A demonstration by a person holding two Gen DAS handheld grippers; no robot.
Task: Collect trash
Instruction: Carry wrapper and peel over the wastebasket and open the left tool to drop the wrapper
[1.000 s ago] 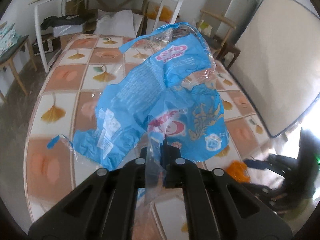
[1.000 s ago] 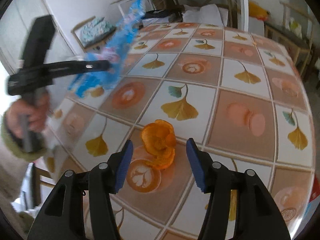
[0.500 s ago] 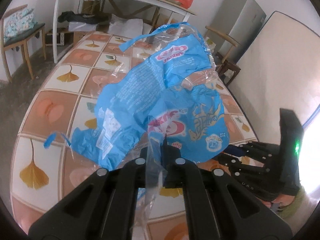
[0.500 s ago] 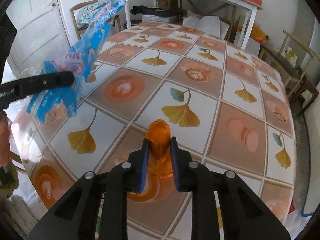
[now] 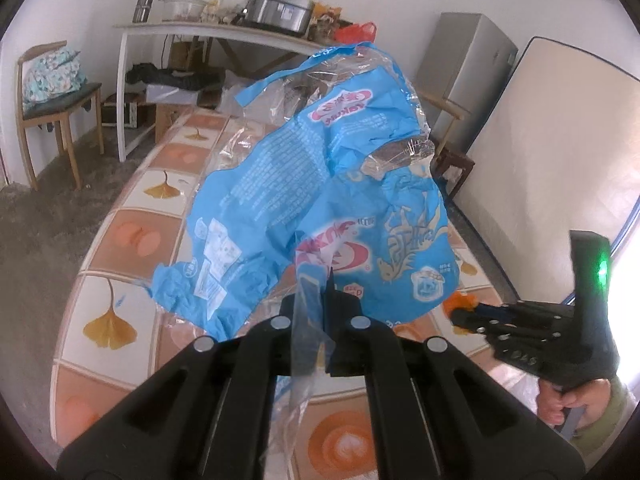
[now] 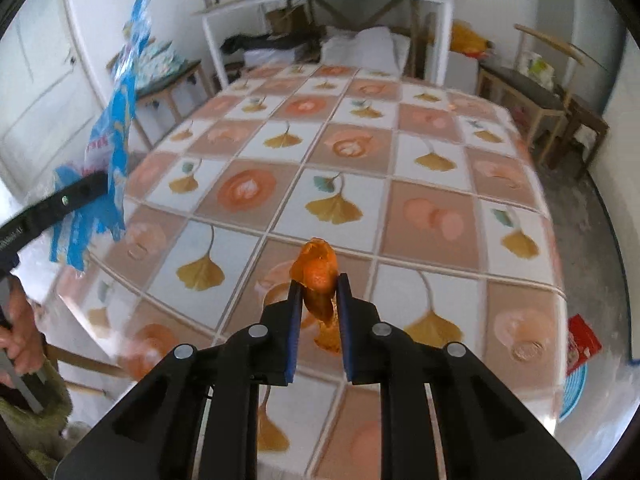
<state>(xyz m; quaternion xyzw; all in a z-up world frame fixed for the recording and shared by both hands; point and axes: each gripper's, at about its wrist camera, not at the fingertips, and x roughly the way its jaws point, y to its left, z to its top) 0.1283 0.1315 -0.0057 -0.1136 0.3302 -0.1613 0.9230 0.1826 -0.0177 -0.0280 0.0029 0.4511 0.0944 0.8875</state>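
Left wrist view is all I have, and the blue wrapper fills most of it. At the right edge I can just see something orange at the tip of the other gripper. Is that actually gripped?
Observer: Yes. In the right wrist view the right gripper has just closed its jaws on the orange peel; both blue pads press on it.
Operator: Is the peel off the table?
Observer: It looks lifted clear of the tablecloth, though the view is blurred.
Operator: Any other trash left on the table?
Observer: None that I can see on the tablecloth in the right wrist view. A red packet lies on the floor past its right edge.
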